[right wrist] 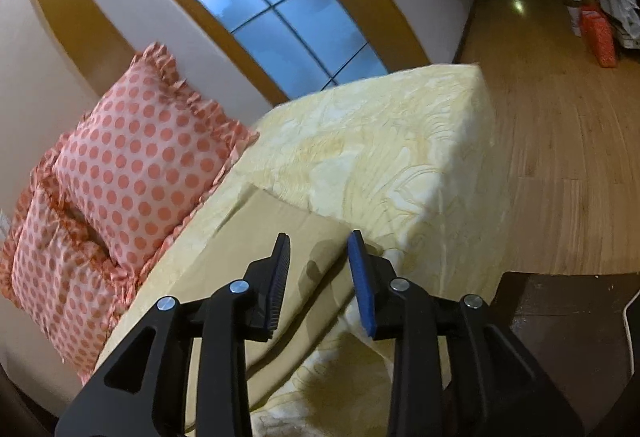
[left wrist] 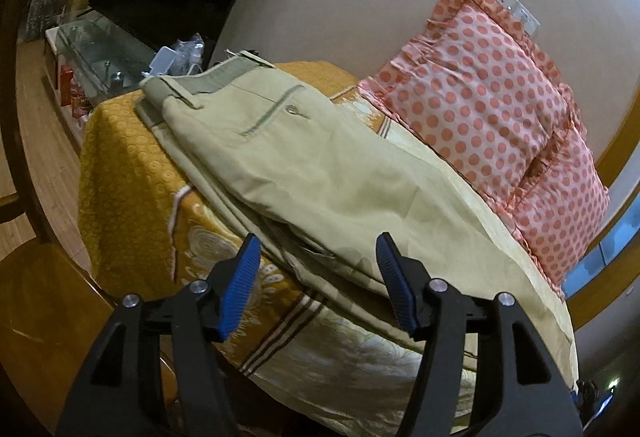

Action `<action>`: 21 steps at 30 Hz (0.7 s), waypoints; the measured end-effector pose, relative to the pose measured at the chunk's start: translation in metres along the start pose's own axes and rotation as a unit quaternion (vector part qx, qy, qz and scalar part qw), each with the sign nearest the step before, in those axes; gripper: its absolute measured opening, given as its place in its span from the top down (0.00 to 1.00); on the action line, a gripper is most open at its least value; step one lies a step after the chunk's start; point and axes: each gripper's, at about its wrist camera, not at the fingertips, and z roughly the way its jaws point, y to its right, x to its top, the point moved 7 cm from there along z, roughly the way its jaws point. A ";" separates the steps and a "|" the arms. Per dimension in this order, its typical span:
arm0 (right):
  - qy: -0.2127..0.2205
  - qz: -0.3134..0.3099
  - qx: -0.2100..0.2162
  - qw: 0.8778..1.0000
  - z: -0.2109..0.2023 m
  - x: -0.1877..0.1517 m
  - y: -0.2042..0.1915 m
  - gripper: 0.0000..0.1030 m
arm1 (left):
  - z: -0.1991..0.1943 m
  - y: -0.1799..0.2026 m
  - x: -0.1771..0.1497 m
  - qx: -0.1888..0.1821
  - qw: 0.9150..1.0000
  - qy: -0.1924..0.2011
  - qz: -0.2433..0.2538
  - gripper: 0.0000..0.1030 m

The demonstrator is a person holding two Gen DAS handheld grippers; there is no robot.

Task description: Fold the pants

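Pants (left wrist: 304, 157) are lying lengthwise along the bed (right wrist: 400, 141); I'm holding both left fingers (left wrist: 244, 273) and right fingers (right wrist: 360, 277) spread, aiming to pinch all layers evenly.

Khaki pants (left wrist: 304, 173) lie folded across the bed (left wrist: 132, 173) at mid-frame, waistband toward the upper left. The left hand-held gripper (left wrist: 318, 285) hovers wide apart over their lower edge. Polka-dot pillows (left wrist: 500, 125) fill the right.
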 end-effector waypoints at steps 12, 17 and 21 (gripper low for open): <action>-0.005 -0.073 -0.006 0.997 -0.008 -0.026 -0.024 0.69 | 0.003 0.018 -0.001 -0.013 1.000 0.001 0.022 0.39; -0.020 -0.072 0.011 0.997 0.005 -0.024 -0.025 0.98 | 0.004 0.021 -0.001 -0.018 0.999 0.001 0.026 0.38; 0.000 -0.046 0.004 0.999 -0.014 -0.017 -0.012 0.98 | 0.002 0.020 0.001 -0.016 1.000 0.006 0.025 0.38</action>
